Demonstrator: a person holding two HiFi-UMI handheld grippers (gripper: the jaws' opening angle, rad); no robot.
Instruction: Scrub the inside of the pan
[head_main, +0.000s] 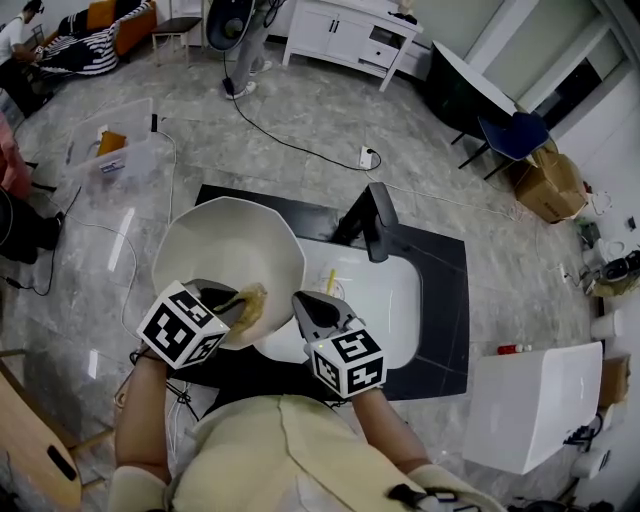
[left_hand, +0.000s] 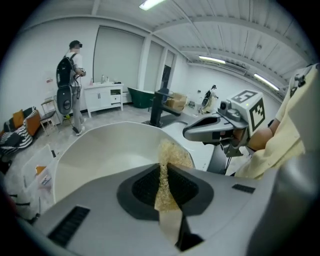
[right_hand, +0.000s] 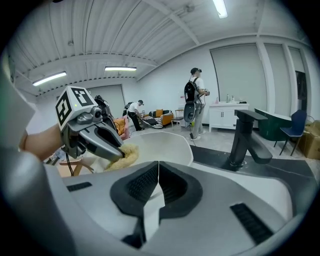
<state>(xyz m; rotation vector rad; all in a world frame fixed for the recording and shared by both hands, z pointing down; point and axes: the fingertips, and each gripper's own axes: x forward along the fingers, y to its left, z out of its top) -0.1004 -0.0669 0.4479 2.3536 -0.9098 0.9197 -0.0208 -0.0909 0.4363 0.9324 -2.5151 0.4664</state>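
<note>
1. My left gripper (head_main: 232, 300) is clamped tight on a yellowish scrub pad (head_main: 250, 298). The pad sticks out past the jaw tips and lies against the inside of the pan (head_main: 225, 240), at its near right wall.
2. My right gripper (head_main: 303, 303) is closed to a thin slit at the pan's right rim, with a white strip of that rim caught in the slit.
3. The white pan sits tilted just left of the sink (head_main: 395, 300) and overlaps its left edge. The black faucet (head_main: 378, 220) stands at the sink's far side.
</note>
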